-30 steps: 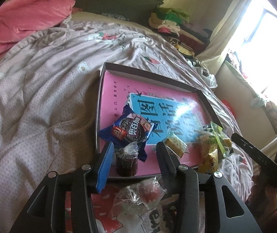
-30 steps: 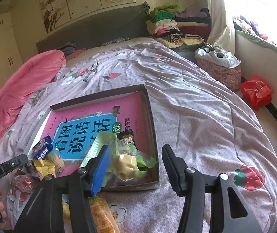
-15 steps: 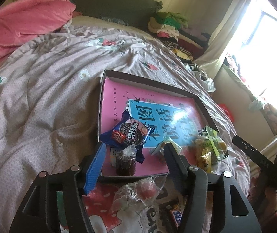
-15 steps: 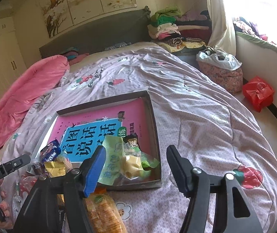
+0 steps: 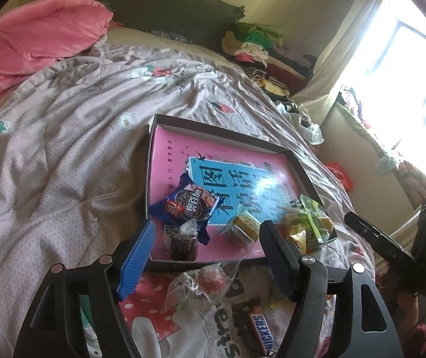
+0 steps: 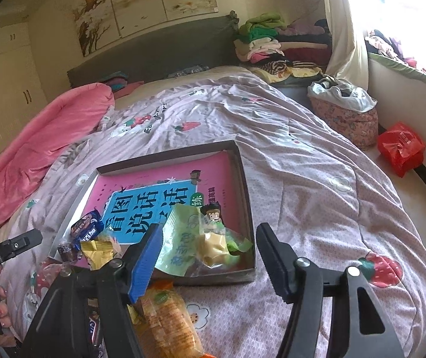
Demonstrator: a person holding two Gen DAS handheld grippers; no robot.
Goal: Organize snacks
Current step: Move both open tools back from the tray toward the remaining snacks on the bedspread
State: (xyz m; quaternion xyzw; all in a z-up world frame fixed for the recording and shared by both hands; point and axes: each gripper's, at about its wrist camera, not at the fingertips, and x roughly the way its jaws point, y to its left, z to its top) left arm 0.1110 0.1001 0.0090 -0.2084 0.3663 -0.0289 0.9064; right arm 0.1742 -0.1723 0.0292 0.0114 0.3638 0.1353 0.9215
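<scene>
Left gripper (image 5: 207, 253): jaws opening, nothing pressed between them; the dark wrapped sweet (image 5: 183, 240) sits in the box just ahead, apparently let go there.
Right gripper (image 6: 210, 256): jaws apart and empty, hovering over the near corner of the box (image 6: 242, 176).
Placed snacks: blue cookie pack (image 5: 187, 205) ahead of the left gripper; green bag (image 6: 189, 238) ahead of the right, all gathered at the near edge, probably for short reach.
Still loose: clear bag of red sweets (image 5: 204, 283) and Snickers bar (image 5: 262, 332) under the left gripper; orange packet (image 6: 168, 319) under the right.
Obstacle: low box rim.
</scene>
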